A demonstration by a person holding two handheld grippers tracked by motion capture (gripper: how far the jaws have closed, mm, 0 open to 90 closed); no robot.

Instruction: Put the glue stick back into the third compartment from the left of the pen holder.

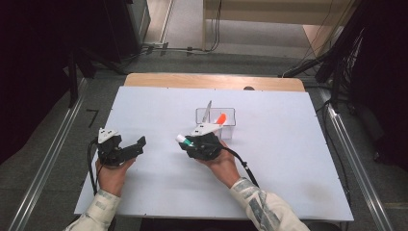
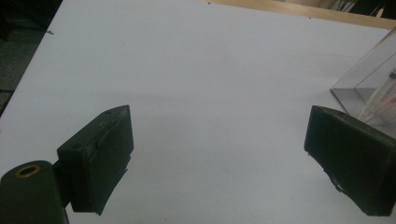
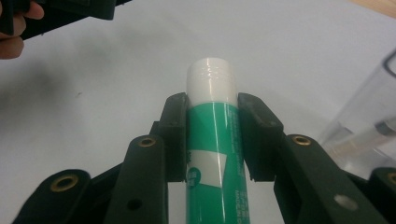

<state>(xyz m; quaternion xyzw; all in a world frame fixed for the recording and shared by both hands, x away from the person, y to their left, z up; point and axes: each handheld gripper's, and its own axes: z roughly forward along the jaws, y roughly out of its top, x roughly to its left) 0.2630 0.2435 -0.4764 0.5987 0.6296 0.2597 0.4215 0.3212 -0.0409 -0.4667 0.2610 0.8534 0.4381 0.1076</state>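
Two things already stand in the clear box (image 1: 215, 120) in the high view, an orange-tipped marker (image 1: 221, 118) and a grey pen (image 1: 207, 111); my right tool (image 1: 188, 142) hangs just in front of that box over the white surface (image 1: 288, 159), the glue stick (image 1: 183, 140) jutting left from it. My left tool (image 1: 132, 147) rests apart. In the left gripper view its jaws gape with nothing between them. In the right gripper view my right tool (image 3: 212, 107) is clenched on the green glue stick (image 3: 215, 140), white cap forward. I judge boxing it is what's left.

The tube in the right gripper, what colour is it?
The tube is green with a white cap, clearest in the right gripper view.
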